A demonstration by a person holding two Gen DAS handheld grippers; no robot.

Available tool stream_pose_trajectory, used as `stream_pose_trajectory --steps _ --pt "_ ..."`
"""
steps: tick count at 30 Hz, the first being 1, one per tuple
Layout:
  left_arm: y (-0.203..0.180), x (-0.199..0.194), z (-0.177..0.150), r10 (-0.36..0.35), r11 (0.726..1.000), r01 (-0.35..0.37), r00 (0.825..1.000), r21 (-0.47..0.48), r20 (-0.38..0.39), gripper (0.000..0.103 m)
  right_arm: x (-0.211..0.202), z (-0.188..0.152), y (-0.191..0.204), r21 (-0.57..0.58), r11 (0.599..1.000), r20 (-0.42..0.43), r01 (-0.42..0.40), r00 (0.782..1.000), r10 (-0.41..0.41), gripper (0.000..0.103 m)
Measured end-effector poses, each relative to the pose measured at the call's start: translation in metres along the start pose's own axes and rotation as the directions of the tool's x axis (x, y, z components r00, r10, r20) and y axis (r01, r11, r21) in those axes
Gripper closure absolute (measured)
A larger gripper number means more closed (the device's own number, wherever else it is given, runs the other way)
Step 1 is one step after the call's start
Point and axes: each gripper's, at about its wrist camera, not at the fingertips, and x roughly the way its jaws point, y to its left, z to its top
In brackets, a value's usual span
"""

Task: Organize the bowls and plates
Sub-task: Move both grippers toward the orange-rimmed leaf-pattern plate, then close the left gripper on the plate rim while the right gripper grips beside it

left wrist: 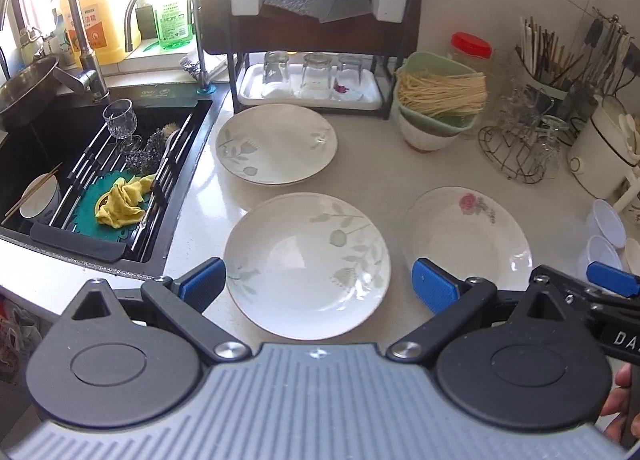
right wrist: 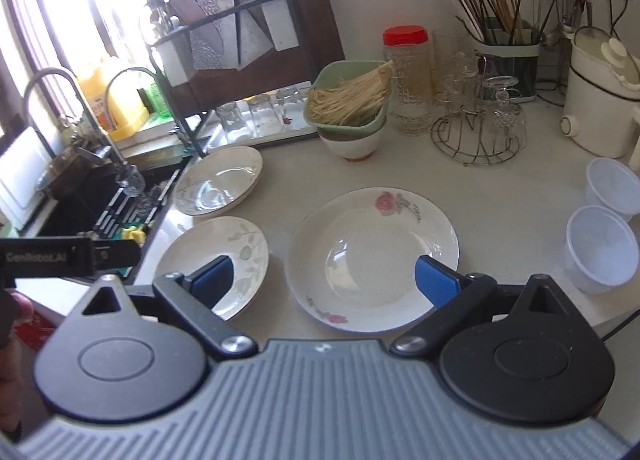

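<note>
White plates lie separate on pale countertop [left wrist: 400,164]: two leaf-patterned plates [left wrist: 307,265] left, rose plate [right wrist: 374,258] right. Left gripper [left wrist: 318,284], right gripper [right wrist: 322,280] hover, jaws spread, empty — nothing stacked yet. Next likely: pinch one rim, lift cleanly. Sink [left wrist: 24,140] beside — cluttered kitchen.

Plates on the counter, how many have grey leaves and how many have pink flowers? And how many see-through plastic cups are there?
Grey-leaf plates: 2, the near one and the far one.
Pink-flower plates: 1, the rose plate.
Clear plastic cups: 2, one near and one behind it.
Total: 5
</note>
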Motion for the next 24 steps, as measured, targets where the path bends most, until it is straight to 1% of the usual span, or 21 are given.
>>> stream_pose_trajectory --steps 2,3,7,9,10,12,14,15,16,17,18,20,21,22,24 --pt "0.011 0.011 0.002 0.002 1.0 -0.002 1.0 0.004 -0.007 0.002 0.009 0.001 0.007 0.003 1.0 0.004 0.007 1.0 -0.007 0.004" --pt "0.018 0.017 0.003 -0.001 1.0 0.001 1.0 0.01 -0.011 0.003 0.015 0.001 0.011 0.009 1.0 -0.006 0.011 1.0 -0.011 0.004" --pt "0.042 0.048 0.006 -0.031 0.999 0.034 0.996 0.026 -0.079 0.003 0.038 -0.003 0.021 0.057 0.998 -0.04 -0.006 0.999 0.009 0.004" --pt "0.053 0.062 0.006 -0.047 0.998 0.05 0.994 0.031 -0.103 0.003 0.049 -0.005 0.027 0.085 0.996 -0.067 -0.012 0.998 0.018 0.013" --pt "0.058 0.067 0.006 -0.051 0.998 0.055 0.992 0.036 -0.113 0.003 0.055 -0.007 0.03 0.101 0.995 -0.082 -0.016 0.996 0.024 0.015" --pt "0.067 0.076 0.007 -0.059 0.997 0.065 0.991 0.05 -0.119 0.003 0.068 -0.01 0.036 0.134 0.991 -0.104 -0.016 0.994 0.03 0.024" --pt "0.077 0.083 0.008 -0.068 0.995 0.075 0.991 0.06 -0.114 0.003 0.08 -0.012 0.041 0.17 0.985 -0.129 -0.009 0.991 0.032 0.026" --pt "0.083 0.086 0.01 -0.073 0.996 0.079 0.991 0.049 -0.111 0.003 0.086 -0.013 0.043 0.19 0.982 -0.141 -0.006 0.989 0.034 0.028" --pt "0.089 0.09 0.011 -0.091 0.994 0.096 0.989 0.042 -0.115 0.003 0.09 -0.013 0.044 0.211 0.977 -0.149 -0.008 0.988 0.04 0.029" --pt "0.092 0.095 0.013 -0.107 0.993 0.113 0.987 0.045 -0.122 0.004 0.094 -0.013 0.044 0.235 0.972 -0.154 -0.01 0.987 0.047 0.033" --pt "0.095 0.1 0.014 -0.11 0.992 0.117 0.986 0.05 -0.127 0.005 0.097 -0.012 0.044 0.252 0.968 -0.16 -0.002 0.986 0.044 0.036" --pt "0.101 0.111 0.016 -0.122 0.99 0.131 0.983 0.053 -0.138 0.009 0.103 -0.012 0.044 0.28 0.96 -0.17 0.014 0.985 0.035 0.041" --pt "0.104 0.117 0.016 -0.135 0.989 0.143 0.98 0.045 -0.148 0.01 0.106 -0.012 0.045 0.292 0.956 -0.175 0.018 0.984 0.035 0.045" --pt "0.107 0.123 0.016 -0.148 0.987 0.155 0.976 0.033 -0.158 0.013 0.109 -0.013 0.046 0.301 0.953 -0.185 0.024 0.982 0.034 0.047" --pt "0.114 0.137 0.016 -0.182 0.983 0.184 0.967 -0.006 -0.179 0.016 0.117 -0.015 0.048 0.32 0.947 -0.201 0.033 0.979 0.033 0.055"
